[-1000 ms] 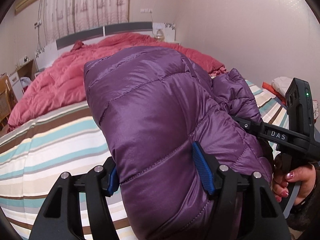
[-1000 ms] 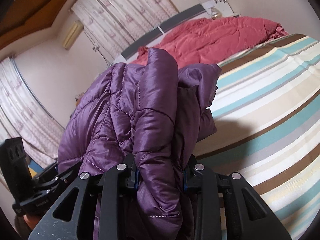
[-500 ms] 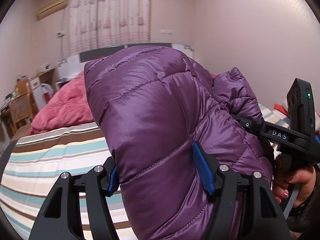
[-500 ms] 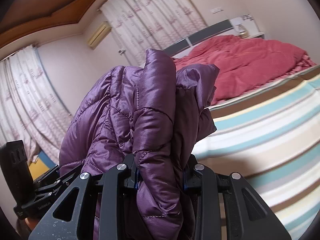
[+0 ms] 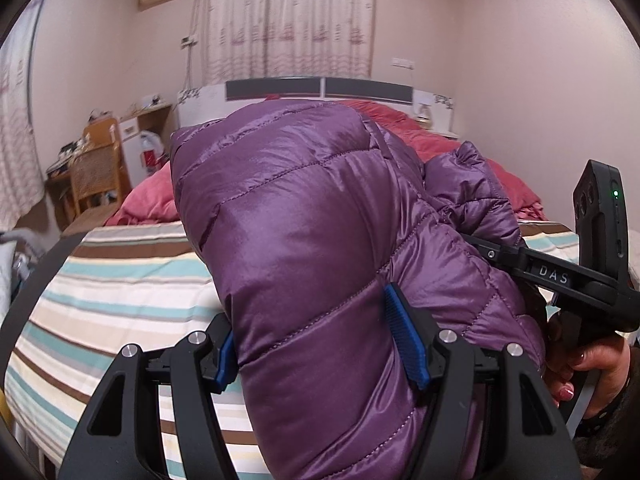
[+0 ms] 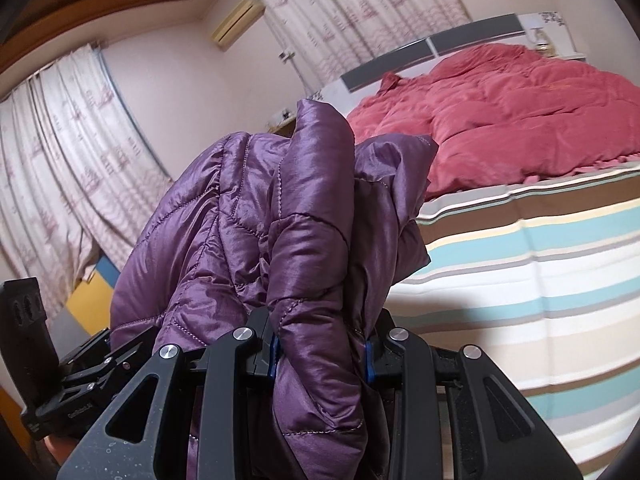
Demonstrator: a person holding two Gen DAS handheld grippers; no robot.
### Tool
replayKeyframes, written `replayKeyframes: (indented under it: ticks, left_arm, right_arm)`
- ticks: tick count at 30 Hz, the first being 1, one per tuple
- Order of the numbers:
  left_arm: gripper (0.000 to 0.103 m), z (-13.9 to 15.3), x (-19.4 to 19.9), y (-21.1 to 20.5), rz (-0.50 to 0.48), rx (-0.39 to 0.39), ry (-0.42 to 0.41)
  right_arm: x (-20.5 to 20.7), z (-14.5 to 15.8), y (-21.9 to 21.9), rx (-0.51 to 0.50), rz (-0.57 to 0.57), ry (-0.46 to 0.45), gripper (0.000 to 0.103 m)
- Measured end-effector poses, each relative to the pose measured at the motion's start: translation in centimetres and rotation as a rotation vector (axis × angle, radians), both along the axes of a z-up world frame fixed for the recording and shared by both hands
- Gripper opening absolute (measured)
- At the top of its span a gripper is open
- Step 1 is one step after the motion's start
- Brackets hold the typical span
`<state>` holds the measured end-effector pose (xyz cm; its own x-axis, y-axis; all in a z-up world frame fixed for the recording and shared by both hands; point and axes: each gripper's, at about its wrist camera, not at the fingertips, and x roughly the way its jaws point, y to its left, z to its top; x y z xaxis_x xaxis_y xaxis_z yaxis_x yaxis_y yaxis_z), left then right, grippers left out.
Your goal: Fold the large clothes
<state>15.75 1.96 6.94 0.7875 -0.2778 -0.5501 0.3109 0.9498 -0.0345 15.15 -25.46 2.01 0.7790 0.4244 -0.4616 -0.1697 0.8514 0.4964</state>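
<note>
Left hand-held gripper [image 5: 320, 340] clamps a thick fold of the glossy purple quilted down jacket [image 5: 312, 240]. Right hand-held gripper [image 6: 320, 350] pinches a bunched section of it, above the striped bed sheet [image 6: 540, 300].

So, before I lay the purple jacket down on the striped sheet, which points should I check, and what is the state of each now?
1. Left gripper shut on the purple jacket, a thick bundle between its blue pads: ok.
2. Right gripper shut on the purple jacket, bunched layers between the pads: ok.
3. Jacket lifted off the striped sheet: ok in the part that shows; the lower hem is hidden, cannot tell.
4. Bare sheet ahead for the landing: ok.
5. Jacket apart from the red duvet: ok, the duvet lies heaped near the headboard.
6. Folded edges aligned: cannot tell, the bundle fills both views.
</note>
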Motion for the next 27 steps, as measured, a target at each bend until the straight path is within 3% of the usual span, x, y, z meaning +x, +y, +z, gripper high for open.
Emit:
replayKeyframes:
  ticks: [8,14,16,18,22,27]
  left_arm:
    - [0.064,-3.4,4.6,2.8,0.054,-0.017,0.054]
    - [0.067,-7.8,8.1,3.2,0.045,-0.019,0.146]
    - [0.072,-10.3,9.4,2.9,0.062,0.028,0.202]
    - [0.08,-11.5,9.5,3.3,0.093,0.015,0.185]
    - [0.083,-12.0,9.1,2.3,0.13,0.066,0.136]
    - [0.084,-11.2,8.4,2.3,0.163,0.084,0.152]
  right_arm:
    - [4.9,-2.2,2.9,-0.022,0.015,0.053,0.03]
    - [6.8,-5.4,3.4,-0.036,-0.045,0.142,0.03]
    - [7.2,-7.2,3.2,-0.05,-0.072,0.185,0.03]
    - [7.4,-8.3,3.0,-0.066,-0.071,0.19,0.036]
    - [7.5,-9.1,3.0,-0.107,-0.07,0.185,0.041]
    - [6.8,-8.7,2.5,-0.086,-0.094,0.2,0.048]
